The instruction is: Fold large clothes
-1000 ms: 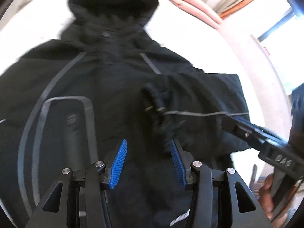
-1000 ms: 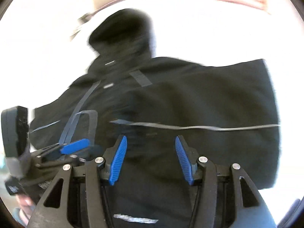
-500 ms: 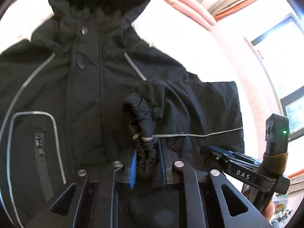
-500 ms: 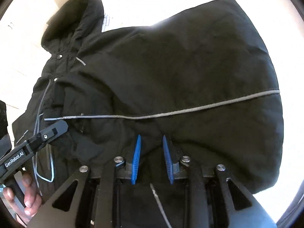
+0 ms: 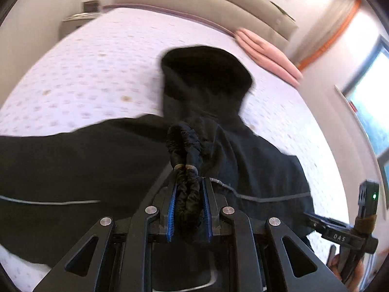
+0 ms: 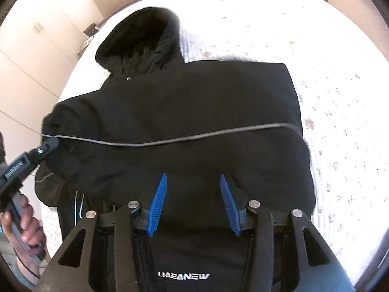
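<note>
A black hooded jacket (image 6: 194, 102) lies on a white patterned bed (image 6: 316, 48), hood (image 6: 143, 41) toward the headboard, with a sleeve folded across its body. My left gripper (image 5: 188, 189) is shut on the sleeve's elastic cuff (image 5: 184, 146) and holds it over the jacket (image 5: 73, 165); it also shows at the left edge of the right wrist view (image 6: 46, 147). My right gripper (image 6: 193, 182) is open and empty just above the jacket's lower part; it shows at the right edge of the left wrist view (image 5: 313, 216).
A pink folded blanket (image 5: 267, 56) lies at the head of the bed by a beige headboard (image 5: 206, 2). A nightstand (image 5: 77, 22) stands at the far left. A window (image 5: 372, 97) is on the right wall.
My left gripper closed on the cuff and carried the sleeve left across the jacket. My right gripper, shut half a second ago, has opened and let go of the fabric.
</note>
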The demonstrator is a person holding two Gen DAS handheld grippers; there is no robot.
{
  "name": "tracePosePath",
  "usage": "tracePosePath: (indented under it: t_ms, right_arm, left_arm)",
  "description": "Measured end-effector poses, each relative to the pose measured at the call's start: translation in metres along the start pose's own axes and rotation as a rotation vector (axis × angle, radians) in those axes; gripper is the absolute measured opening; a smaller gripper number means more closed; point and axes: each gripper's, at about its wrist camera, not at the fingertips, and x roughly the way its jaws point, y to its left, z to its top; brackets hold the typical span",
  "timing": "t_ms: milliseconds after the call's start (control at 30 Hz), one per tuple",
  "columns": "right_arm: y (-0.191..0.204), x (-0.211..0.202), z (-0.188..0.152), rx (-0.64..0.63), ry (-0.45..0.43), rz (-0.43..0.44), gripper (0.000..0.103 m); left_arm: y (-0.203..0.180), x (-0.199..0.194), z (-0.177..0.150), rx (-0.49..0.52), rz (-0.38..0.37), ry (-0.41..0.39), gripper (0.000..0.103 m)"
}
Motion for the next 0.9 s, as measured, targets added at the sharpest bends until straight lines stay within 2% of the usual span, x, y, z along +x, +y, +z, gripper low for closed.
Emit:
tracePosePath:
  t_ms: [100, 233, 333, 367, 400, 433, 467, 567, 600, 667, 733, 767, 833, 900]
  right_arm:
    - [0.004, 0.004, -0.004, -0.005, 0.018, -0.011, 0.049]
    - [0.014, 0.023, -0.001, -0.017, 0.037, -0.057, 0.049]
    - [0.021, 0.047, 0.004, -0.033, 0.059, -0.128, 0.055]
    - [0.023, 0.058, 0.004, -0.038, 0.073, -0.165, 0.060]
    - [0.023, 0.071, 0.004, -0.047, 0.108, -0.213, 0.061]
    - [0.025, 0.088, 0.003, -0.064, 0.161, -0.247, 0.062]
    - [0.028, 0.094, 0.003, -0.081, 0.164, -0.265, 0.067]
    - [0.033, 0.097, 0.009, -0.085, 0.167, -0.281, 0.068]
    - [0.031, 0.097, 0.010, -0.073, 0.169, -0.272, 0.069]
    - [0.029, 0.097, 0.011, -0.059, 0.167, -0.257, 0.069]
    - [0.030, 0.098, 0.012, -0.059, 0.166, -0.261, 0.070]
    - [0.031, 0.099, 0.013, -0.059, 0.167, -0.264, 0.071]
    - [0.030, 0.099, 0.013, -0.057, 0.169, -0.268, 0.071]
    - [0.029, 0.099, 0.013, -0.056, 0.167, -0.264, 0.072]
  left_arm:
    - [0.026, -0.004, -0.005, -0.030, 0.038, 0.006, 0.019]
    - [0.053, 0.009, -0.020, -0.031, 0.087, 0.081, 0.020]
    - [0.060, 0.029, -0.035, -0.006, 0.174, 0.178, 0.034]
    - [0.063, 0.034, -0.040, 0.002, 0.210, 0.212, 0.043]
    - [0.065, 0.032, -0.044, 0.011, 0.228, 0.209, 0.051]
    - [0.068, 0.029, -0.047, 0.011, 0.230, 0.198, 0.054]
    - [0.068, 0.020, -0.047, 0.006, 0.242, 0.176, 0.059]
    - [0.059, -0.008, -0.041, 0.036, 0.292, 0.089, 0.059]
    - [0.055, -0.014, -0.037, 0.044, 0.278, 0.070, 0.059]
    - [0.040, -0.023, -0.030, 0.058, 0.157, 0.054, 0.059]
    - [0.027, -0.016, -0.029, 0.066, 0.051, 0.087, 0.059]
    - [0.021, -0.004, -0.031, 0.077, 0.024, 0.117, 0.059]
    - [0.017, 0.020, -0.034, 0.081, 0.028, 0.169, 0.058]
    - [0.021, 0.047, -0.042, 0.074, 0.065, 0.222, 0.058]
